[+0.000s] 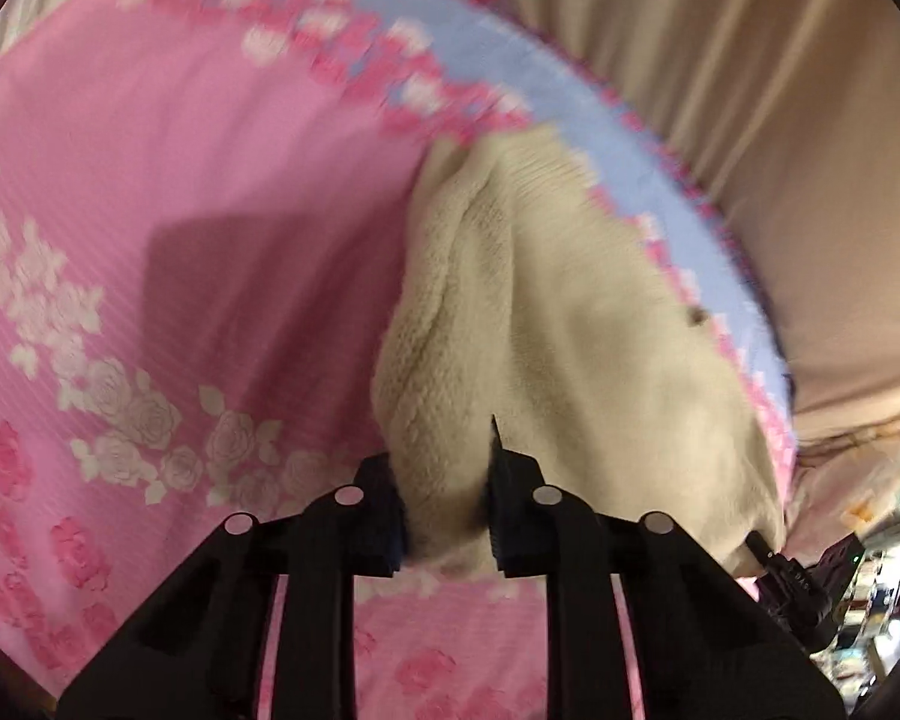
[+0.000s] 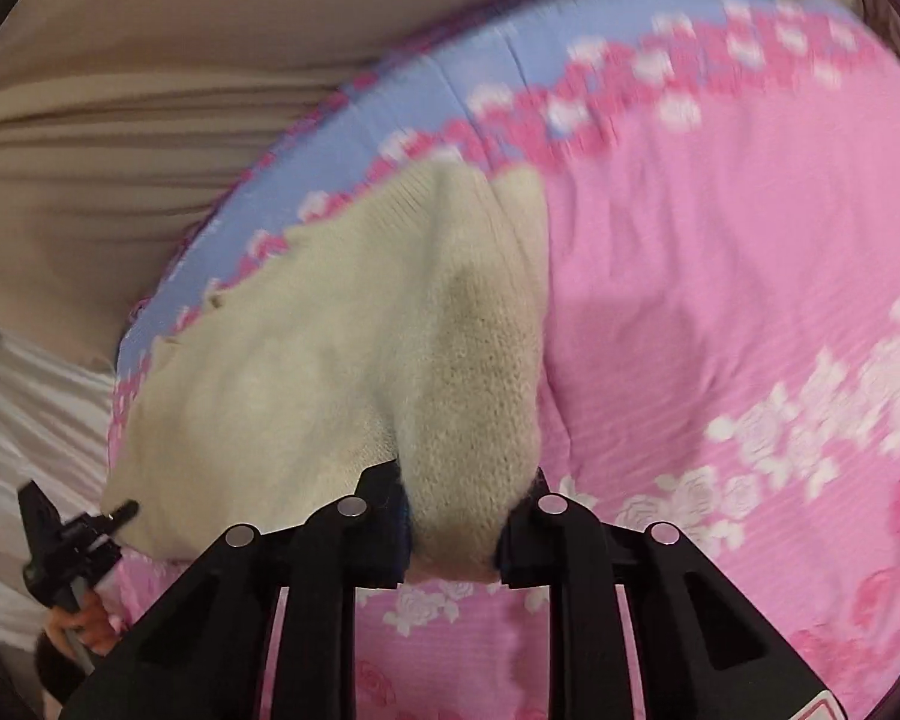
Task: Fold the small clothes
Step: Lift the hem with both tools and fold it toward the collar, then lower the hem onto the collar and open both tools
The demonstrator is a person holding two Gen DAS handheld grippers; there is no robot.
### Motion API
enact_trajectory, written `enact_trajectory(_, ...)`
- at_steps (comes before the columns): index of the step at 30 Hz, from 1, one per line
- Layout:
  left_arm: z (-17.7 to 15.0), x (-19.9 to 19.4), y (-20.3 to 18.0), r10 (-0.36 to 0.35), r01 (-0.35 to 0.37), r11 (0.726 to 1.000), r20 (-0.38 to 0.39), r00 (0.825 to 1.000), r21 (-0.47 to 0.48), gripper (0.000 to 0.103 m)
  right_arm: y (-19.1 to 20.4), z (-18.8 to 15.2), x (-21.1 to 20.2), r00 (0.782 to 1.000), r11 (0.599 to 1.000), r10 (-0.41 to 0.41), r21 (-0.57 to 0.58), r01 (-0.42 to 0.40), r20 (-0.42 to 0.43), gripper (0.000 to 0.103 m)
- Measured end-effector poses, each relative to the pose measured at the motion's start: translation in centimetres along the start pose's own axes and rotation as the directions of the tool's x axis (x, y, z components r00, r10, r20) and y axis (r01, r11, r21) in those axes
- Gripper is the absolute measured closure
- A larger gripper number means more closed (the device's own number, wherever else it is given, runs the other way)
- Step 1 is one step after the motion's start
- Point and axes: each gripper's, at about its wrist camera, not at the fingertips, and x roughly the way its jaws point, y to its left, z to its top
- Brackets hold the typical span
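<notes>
- You have one cream knit garment (image 1: 558, 324) and two grippers on it, one at each near corner.
- Your left gripper (image 1: 447, 516) has its fingers nearly together, clamped on a bunched fold of the knit.
- Your right gripper (image 2: 456, 531) is pinched the same way on the opposite corner, cloth filling the narrow gap between the pads.
- Both grippers point steeply down at the bed, side by side; each shows at the edge of the other's view.
- A hand (image 2: 81, 624) grips the left tool's handle.
- The garment lies on one pink rose-print bedspread (image 1: 198, 168), its far edge on the blue border (image 2: 390, 114).
- Beige curtains (image 1: 750, 60) hang beyond the bed.
</notes>
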Motion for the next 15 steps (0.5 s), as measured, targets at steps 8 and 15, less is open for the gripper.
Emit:
enact_trajectory(8, -6.6, 1.5, 0.7, 0.089, -0.082, 0.995, -0.136, 0.987, 0.056, 0.085, -4.3, -4.1, -0.5, 0.975, 0.977, -0.205, -0.078, 0.199, -0.08, 0.078)
enact_trajectory(15, -5.9, -3.6, -1.0, 0.149, -0.15, 0.985, 0.011, 0.989, 0.089, 0.083, -1.8, -4.6, -6.1, 0.945, 0.951, -0.289, -0.069, 0.302, 0.151, 0.07)
